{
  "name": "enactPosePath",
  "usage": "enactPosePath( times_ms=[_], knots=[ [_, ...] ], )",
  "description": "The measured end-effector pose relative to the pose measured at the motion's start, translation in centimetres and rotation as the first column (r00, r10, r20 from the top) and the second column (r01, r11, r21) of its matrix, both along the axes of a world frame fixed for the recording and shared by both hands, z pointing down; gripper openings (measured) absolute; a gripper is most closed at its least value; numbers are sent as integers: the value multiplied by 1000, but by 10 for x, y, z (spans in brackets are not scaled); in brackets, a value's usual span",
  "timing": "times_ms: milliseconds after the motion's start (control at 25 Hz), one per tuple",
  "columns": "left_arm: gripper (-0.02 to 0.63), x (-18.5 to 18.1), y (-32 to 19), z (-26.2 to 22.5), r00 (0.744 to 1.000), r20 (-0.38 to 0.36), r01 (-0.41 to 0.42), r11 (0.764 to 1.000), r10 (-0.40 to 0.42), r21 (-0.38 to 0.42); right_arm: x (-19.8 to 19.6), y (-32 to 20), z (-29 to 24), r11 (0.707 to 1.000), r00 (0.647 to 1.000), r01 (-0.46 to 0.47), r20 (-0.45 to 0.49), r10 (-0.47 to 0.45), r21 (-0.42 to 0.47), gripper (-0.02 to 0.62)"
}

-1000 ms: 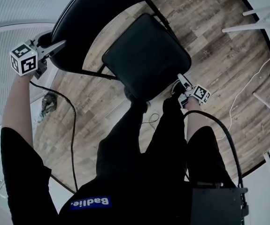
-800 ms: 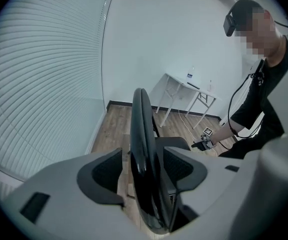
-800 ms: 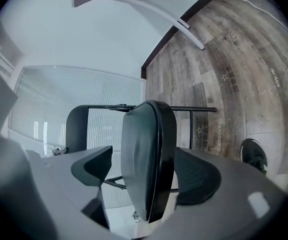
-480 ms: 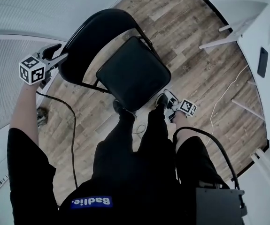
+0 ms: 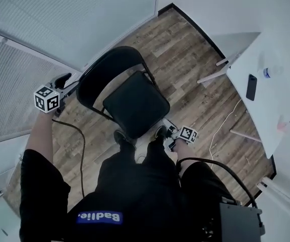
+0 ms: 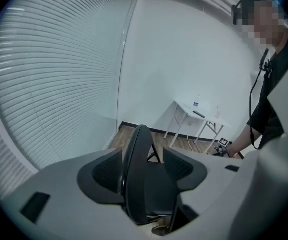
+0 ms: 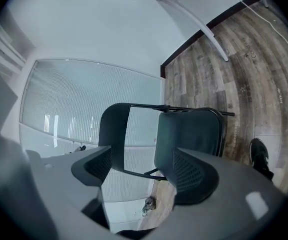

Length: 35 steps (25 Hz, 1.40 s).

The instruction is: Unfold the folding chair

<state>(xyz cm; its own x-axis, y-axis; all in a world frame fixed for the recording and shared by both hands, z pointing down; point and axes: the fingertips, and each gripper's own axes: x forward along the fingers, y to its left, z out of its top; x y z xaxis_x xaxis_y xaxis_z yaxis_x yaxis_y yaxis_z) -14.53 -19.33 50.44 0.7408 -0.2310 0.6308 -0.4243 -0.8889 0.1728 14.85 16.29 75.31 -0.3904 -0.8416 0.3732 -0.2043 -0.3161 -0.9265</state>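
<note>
The black folding chair stands opened out on the wood floor, with its seat [image 5: 135, 105] flat and its backrest [image 5: 102, 74] to the upper left. My left gripper [image 5: 70, 86] is at the backrest's left rim. In the left gripper view the backrest edge [image 6: 137, 164] runs between the jaws of that gripper [image 6: 144, 170], which looks shut on it. My right gripper [image 5: 168, 128] hangs by the seat's front right corner, apart from it. In the right gripper view its jaws [image 7: 144, 170] are open and bare, with the seat [image 7: 190, 133] and backrest [image 7: 111, 134] farther off.
A white table [image 5: 276, 110] at the right carries a phone [image 5: 251, 87] and a bottle [image 5: 268, 72]. A thin cable [image 5: 219, 131] lies on the floor. The person's shoes [image 5: 120, 136] stand just in front of the seat. Window blinds [image 5: 13, 84] line the left wall.
The head view has pulled up and back, so the chair looks smaller. My right gripper has come off the seat's front corner. The left gripper stays at the backrest.
</note>
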Motion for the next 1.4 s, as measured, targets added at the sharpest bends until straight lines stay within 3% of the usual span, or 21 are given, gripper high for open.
enactPosePath(
  times_ms=[360,600,960,1120,1400],
  knots=[
    [239,-24,60,-30,984,-135,114,993,-117,-31,-40,-47,-109,974,981,181,-90,-170,137,326],
    [239,6,116,-40,936,-300,154,980,-186,-126,-72,-66,-168,916,930,346,-207,-305,205,299],
    [237,83,212,-42,895,-409,53,953,-178,-299,-119,-96,-248,828,867,466,-347,-358,311,197],
    [220,106,220,-64,887,-439,18,961,-142,-275,-124,-111,-279,789,806,525,-484,-340,320,109],
    [71,125,219,-127,860,-501,-5,980,-98,-201,-120,-126,-342,735,740,571,-617,-268,366,47]
  ],
)
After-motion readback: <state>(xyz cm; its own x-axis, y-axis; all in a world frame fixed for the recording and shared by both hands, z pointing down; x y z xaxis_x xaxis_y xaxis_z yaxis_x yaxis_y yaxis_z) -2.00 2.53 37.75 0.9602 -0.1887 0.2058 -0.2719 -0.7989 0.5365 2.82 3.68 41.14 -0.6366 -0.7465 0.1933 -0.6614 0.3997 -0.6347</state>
